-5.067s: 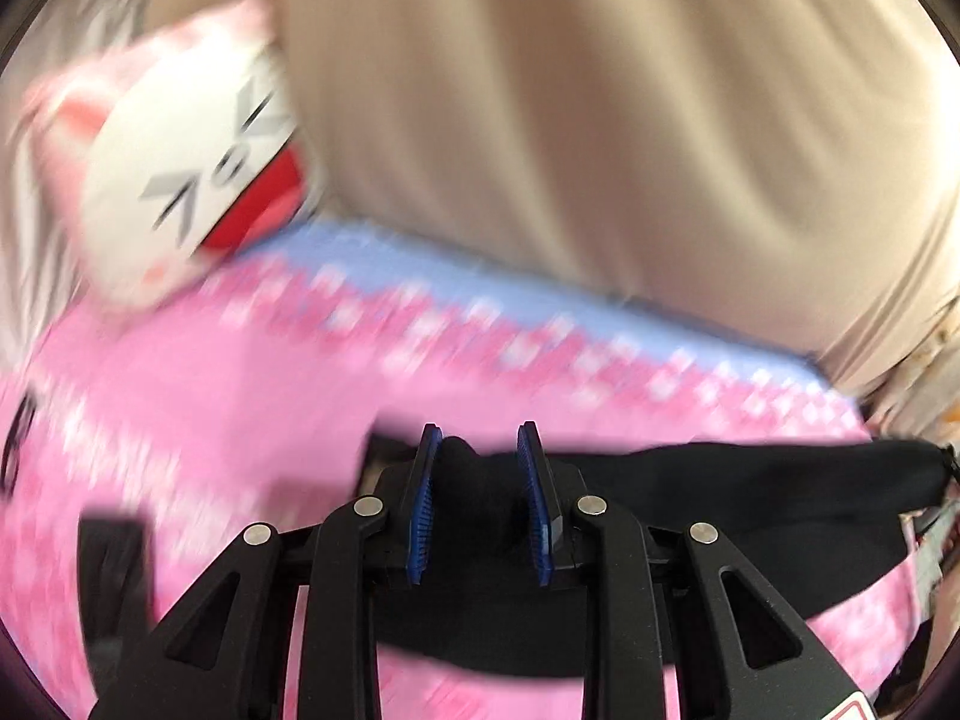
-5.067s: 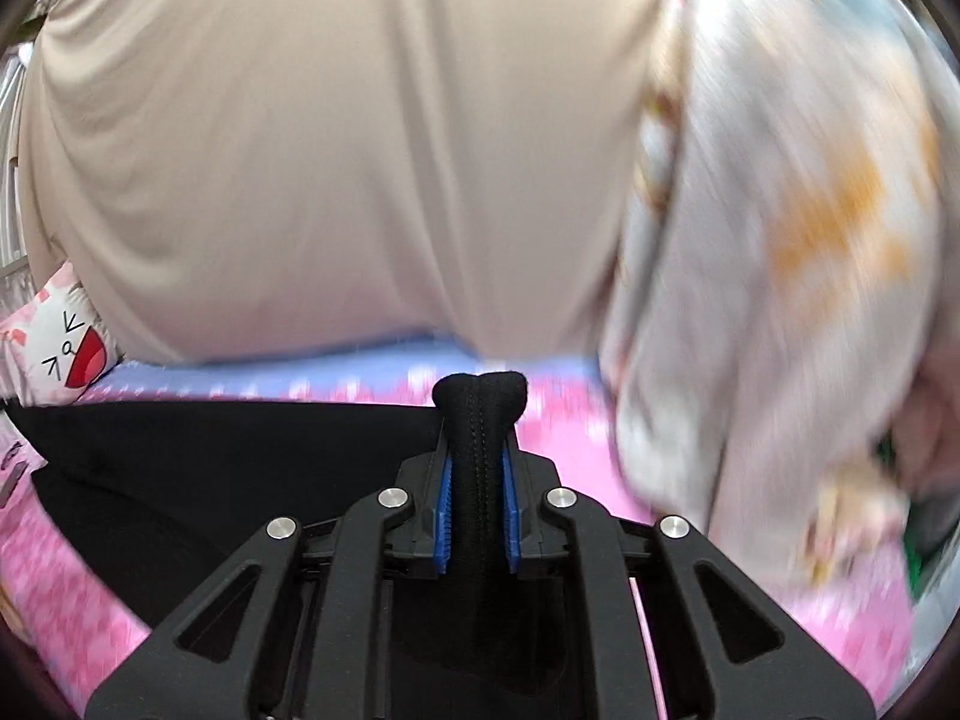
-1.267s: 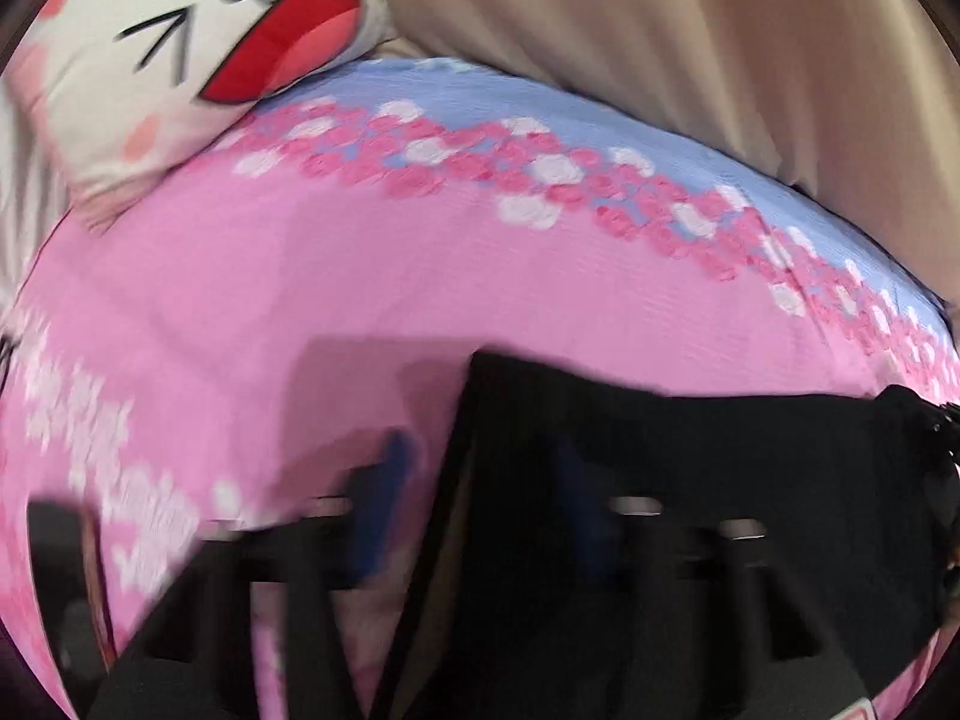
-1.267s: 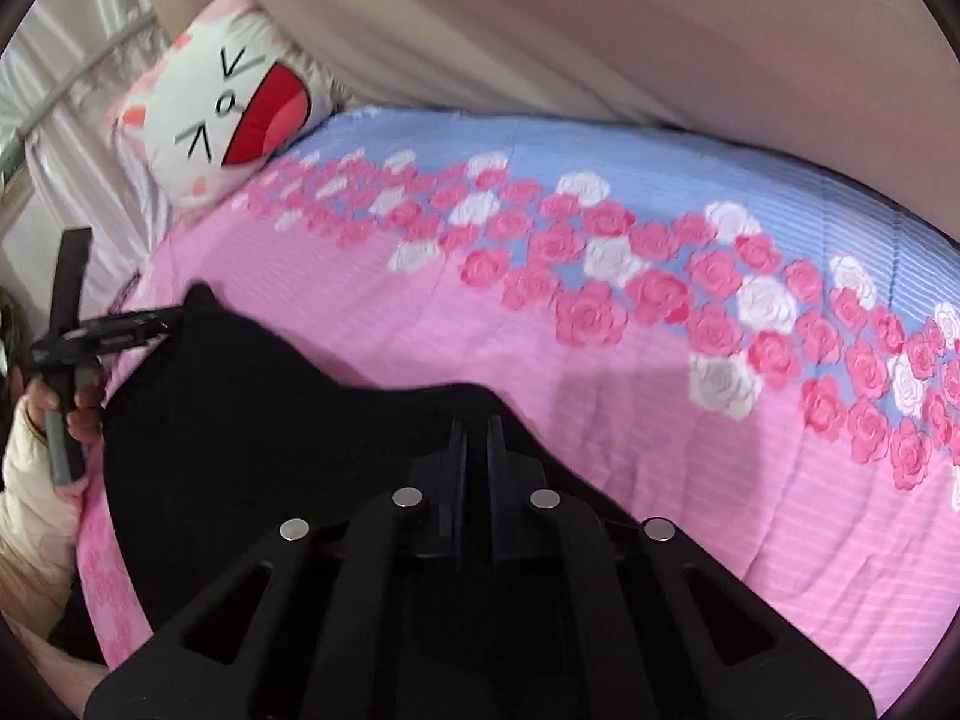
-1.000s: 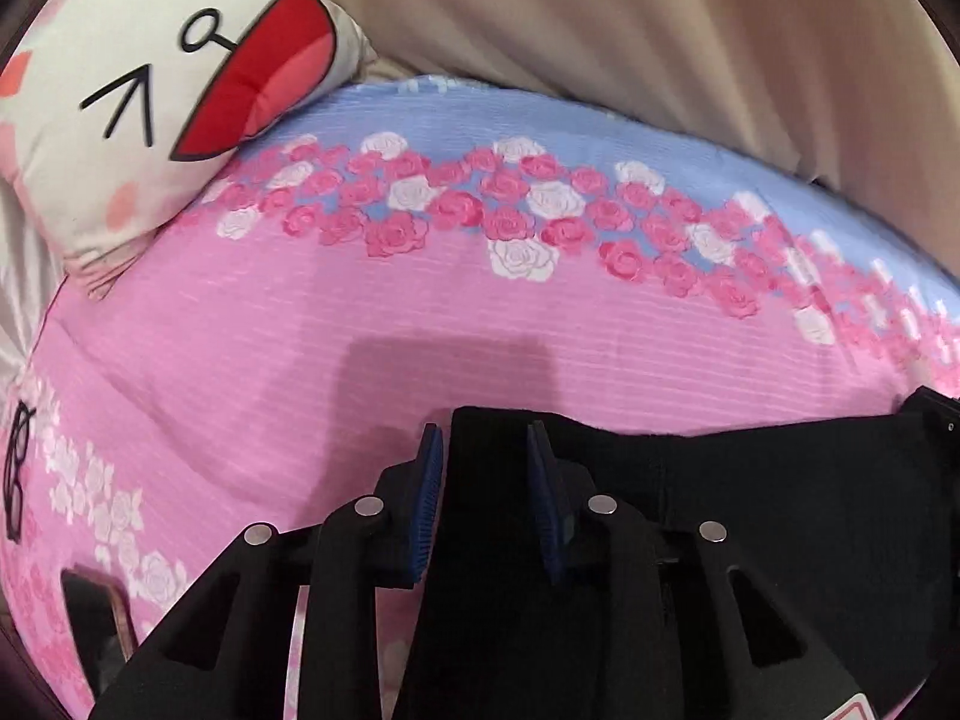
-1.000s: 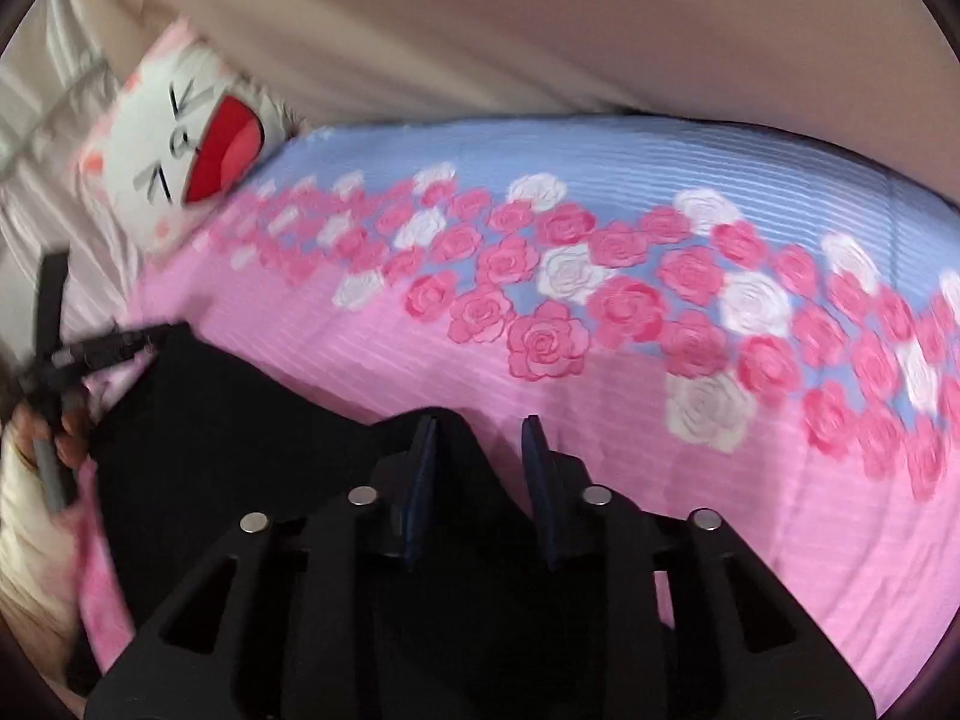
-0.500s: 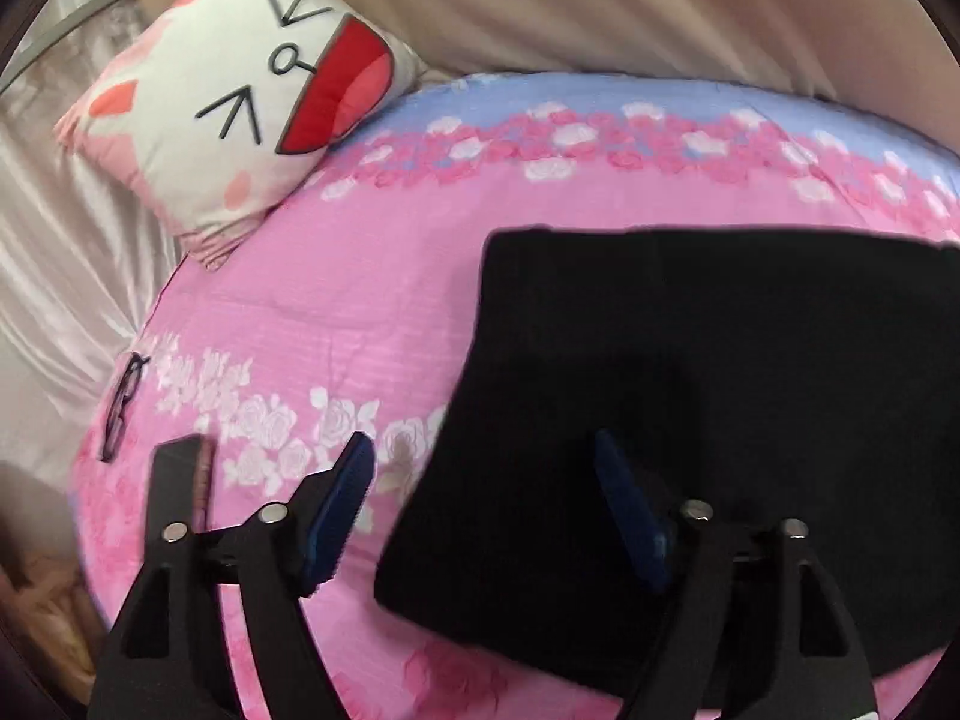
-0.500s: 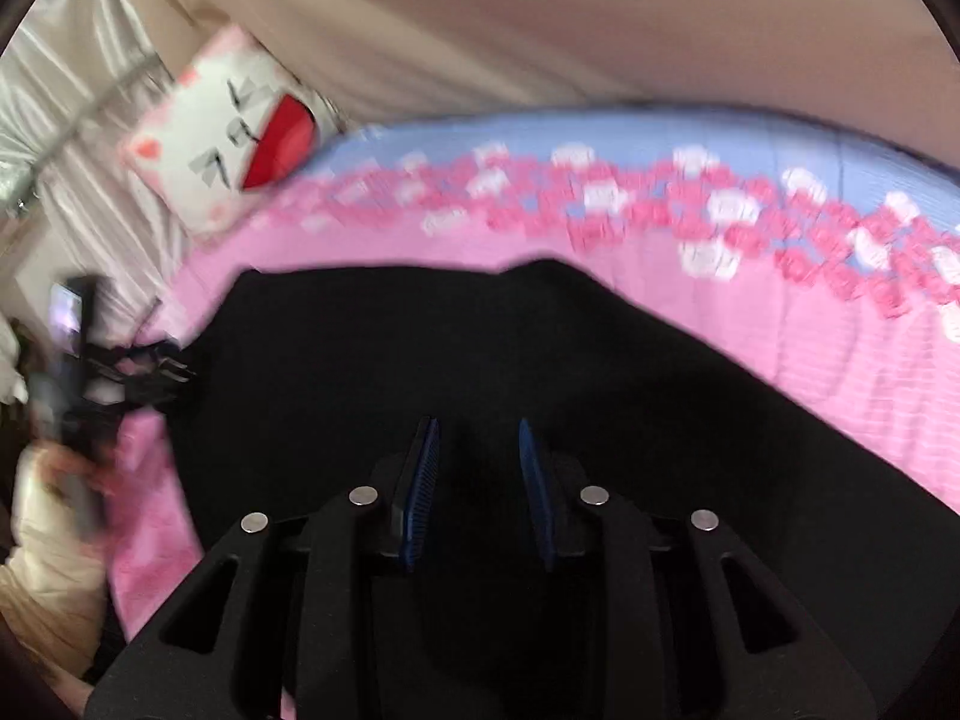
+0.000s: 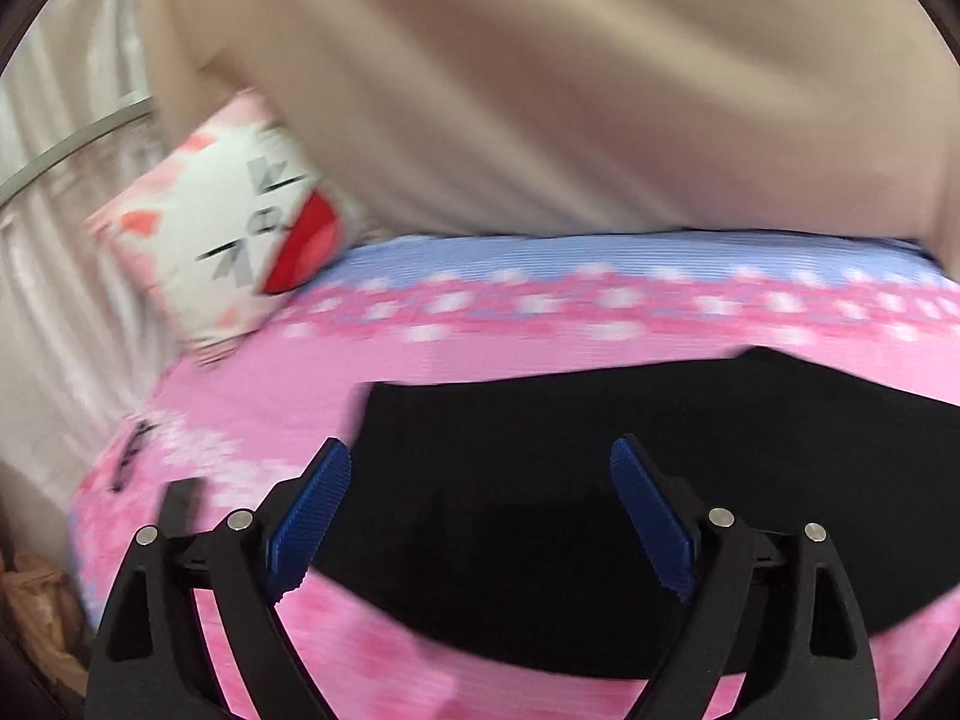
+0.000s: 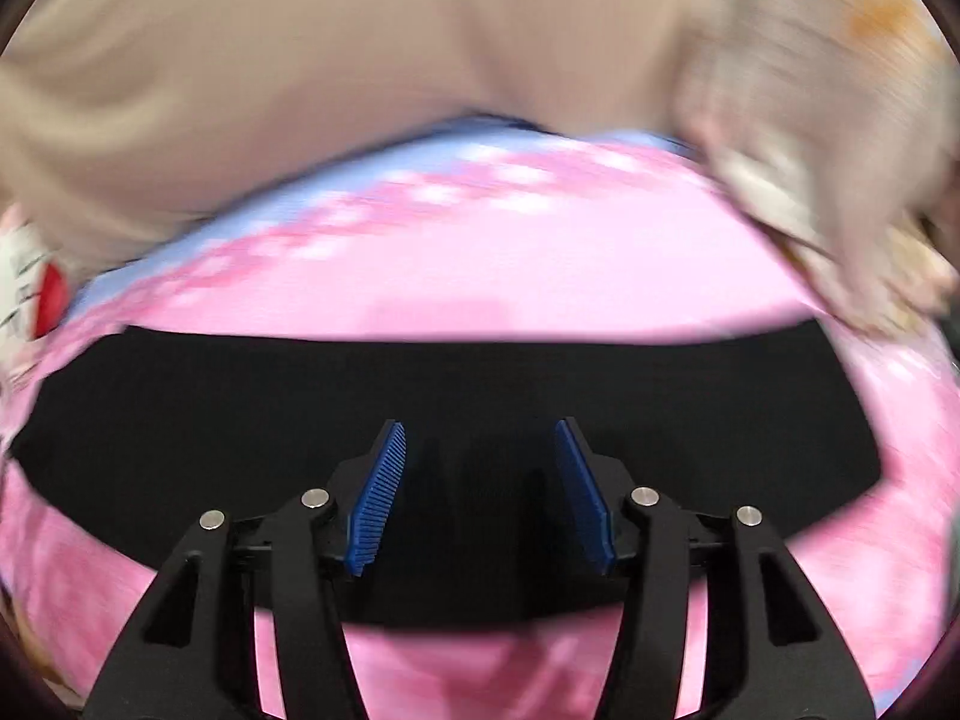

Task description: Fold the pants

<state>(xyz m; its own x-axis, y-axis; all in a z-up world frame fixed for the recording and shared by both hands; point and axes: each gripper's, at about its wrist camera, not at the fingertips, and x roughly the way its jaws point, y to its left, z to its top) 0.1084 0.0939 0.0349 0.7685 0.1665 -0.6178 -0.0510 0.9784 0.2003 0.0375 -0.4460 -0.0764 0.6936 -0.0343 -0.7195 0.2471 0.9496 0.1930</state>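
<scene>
The black pants lie flat as a folded band on the pink rose bedsheet; they also show in the right wrist view. My left gripper is open and empty, raised above the left part of the pants. My right gripper is open and empty above the middle of the pants. Both views are motion-blurred.
A white cat-face pillow leans at the bed's back left. A beige curtain hangs behind the bed. A patterned pale cloth hangs at the right. A small dark object lies on the sheet at the left.
Both grippers let go of the pants and opened wide. They have pulled back and lifted; the pants now lie flat on the bed.
</scene>
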